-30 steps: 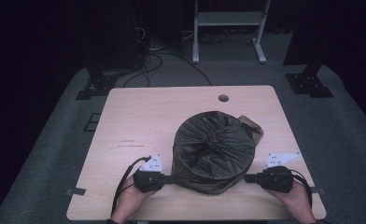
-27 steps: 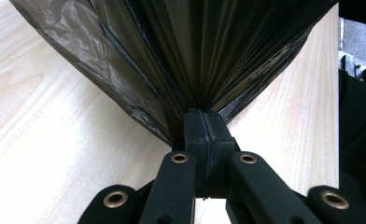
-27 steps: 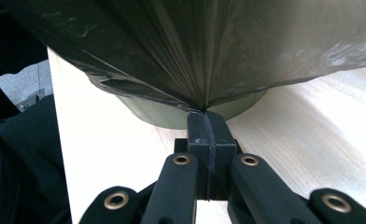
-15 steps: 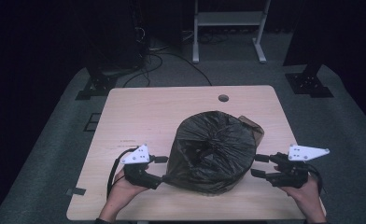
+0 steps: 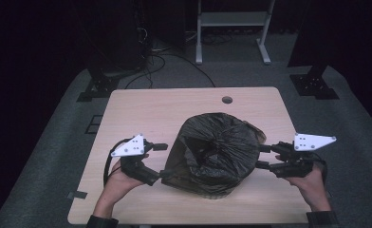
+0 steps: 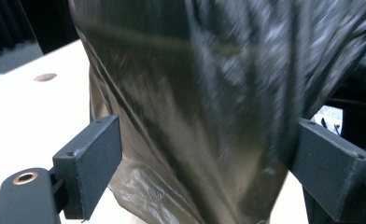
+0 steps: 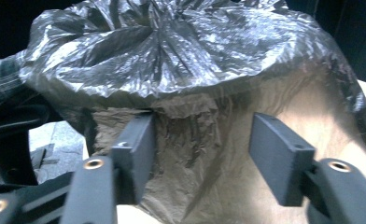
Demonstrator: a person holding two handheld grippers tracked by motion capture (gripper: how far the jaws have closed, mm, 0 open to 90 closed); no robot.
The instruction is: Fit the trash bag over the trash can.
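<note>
Black plastic bulges between your two hands: the bin bag (image 5: 217,152) sits on the near half of the wooden table (image 5: 146,109), slightly right of centre, its crumpled top gathered to a knot-like pucker. Your left gripper (image 5: 161,160) is at the bag's left flank; its jaws have just been opening and now stand wide, with a stretched fold of the bag (image 6: 209,107) running up between them, while the pads (image 6: 95,163) do not clamp it. Your right gripper (image 5: 264,156) meets the bag's right side; its jaws have just been closing a little, yet they are apart, and the bag's brownish translucent skirt (image 7: 204,154) shows in the gap between the pads (image 7: 141,154), so nothing is pinched there. Both hands (image 5: 120,178) hold the tools low over the near edge. Beyond the bag, a small round hole (image 5: 227,100) marks the far side of the tabletop, and past that a white metal frame (image 5: 231,28) stands on the dark floor
</note>
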